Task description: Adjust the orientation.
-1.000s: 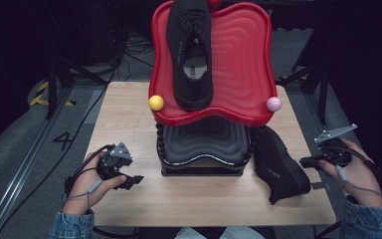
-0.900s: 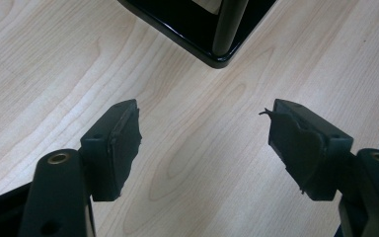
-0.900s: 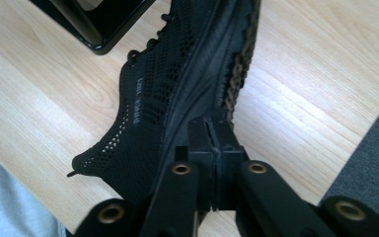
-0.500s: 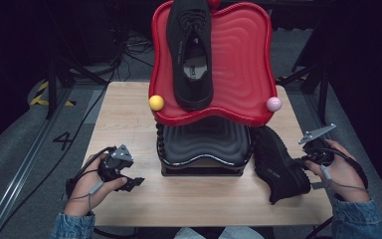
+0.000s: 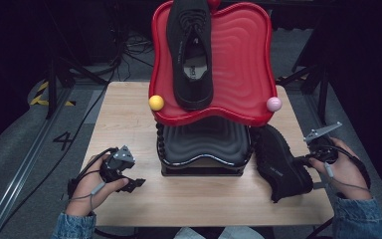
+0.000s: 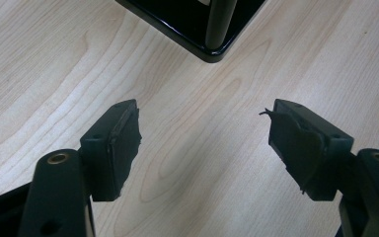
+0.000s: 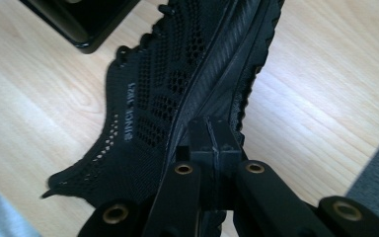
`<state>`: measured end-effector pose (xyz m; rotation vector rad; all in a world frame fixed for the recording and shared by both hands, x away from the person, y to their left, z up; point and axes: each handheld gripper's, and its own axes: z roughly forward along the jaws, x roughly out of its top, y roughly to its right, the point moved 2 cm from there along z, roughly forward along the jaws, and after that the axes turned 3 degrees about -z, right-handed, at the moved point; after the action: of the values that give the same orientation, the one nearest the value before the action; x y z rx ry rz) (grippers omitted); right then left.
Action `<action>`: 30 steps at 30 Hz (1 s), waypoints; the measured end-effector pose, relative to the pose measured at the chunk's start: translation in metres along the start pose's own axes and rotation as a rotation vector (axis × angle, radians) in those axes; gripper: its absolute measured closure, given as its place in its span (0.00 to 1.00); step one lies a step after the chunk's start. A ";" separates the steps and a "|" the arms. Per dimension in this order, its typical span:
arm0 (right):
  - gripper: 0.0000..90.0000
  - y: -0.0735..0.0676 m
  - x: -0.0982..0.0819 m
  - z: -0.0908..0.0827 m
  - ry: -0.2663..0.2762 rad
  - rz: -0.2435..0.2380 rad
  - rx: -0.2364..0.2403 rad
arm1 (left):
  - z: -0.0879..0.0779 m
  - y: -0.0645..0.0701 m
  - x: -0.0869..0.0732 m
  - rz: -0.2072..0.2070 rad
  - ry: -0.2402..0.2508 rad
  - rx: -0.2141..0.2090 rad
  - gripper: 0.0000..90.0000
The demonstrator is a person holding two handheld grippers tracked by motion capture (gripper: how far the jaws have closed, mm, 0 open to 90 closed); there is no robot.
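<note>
A black mesh shoe lies on its side on the wooden table, right of a two-tier stand. My right gripper is at the shoe's near end, its jaws pressed together on the shoe's edge. A matching black shoe rests on the stand's red upper tray. My left gripper hovers over bare wood at the front left, open and holding nothing.
The stand's black lower tray sits mid-table; its base corner is just ahead of my left gripper. A yellow ball and a pink ball cap the red tray's front corners. Dark floor with cables surrounds the table.
My right gripper has moved left from the table's right edge to the shoe on the table. The left gripper has shifted only slightly.
</note>
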<state>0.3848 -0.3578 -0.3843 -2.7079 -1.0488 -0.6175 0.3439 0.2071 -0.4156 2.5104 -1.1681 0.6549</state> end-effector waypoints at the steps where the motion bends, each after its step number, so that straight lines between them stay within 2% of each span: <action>1: 1.00 0.000 0.000 0.000 0.000 0.000 0.000 | 0.000 0.000 0.000 0.000 0.000 0.000 0.32; 4: 1.00 0.005 -0.002 -0.003 0.002 0.013 -0.047 | 0.003 0.001 0.001 0.001 -0.008 -0.009 0.31; 11: 1.00 0.015 -0.006 -0.005 -0.005 0.035 -0.095 | 0.005 0.004 0.005 0.008 -0.006 -0.012 0.31; 14: 1.00 0.024 -0.010 -0.005 -0.017 0.052 -0.144 | 0.008 0.005 0.006 0.016 -0.015 -0.013 0.31; 17: 1.00 0.032 -0.013 -0.004 -0.025 0.064 -0.171 | 0.010 0.006 0.006 0.012 -0.019 -0.018 0.31; 19: 1.00 0.034 -0.014 -0.004 -0.026 0.069 -0.170 | 0.010 0.006 0.007 0.018 -0.022 -0.017 0.31; 20: 1.00 0.039 -0.016 -0.011 0.013 0.079 -0.193 | 0.011 0.006 0.007 0.022 -0.025 -0.014 0.31; 23: 1.00 0.042 -0.018 -0.028 0.085 0.089 -0.261 | 0.011 0.006 0.007 0.020 -0.029 -0.013 0.31; 24: 1.00 0.042 -0.018 -0.028 0.085 0.089 -0.261 | 0.011 0.006 0.007 0.020 -0.029 -0.013 0.31; 25: 1.00 0.041 -0.019 -0.044 0.134 0.095 -0.308 | 0.011 0.006 0.006 0.019 -0.030 -0.014 0.31; 30: 0.99 0.033 -0.018 -0.058 0.170 0.091 -0.317 | 0.011 0.007 0.007 0.015 -0.035 -0.019 0.31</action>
<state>0.3769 -0.4110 -0.3406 -2.8789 -0.8431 -1.0567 0.3451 0.1932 -0.4210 2.5089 -1.2009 0.6026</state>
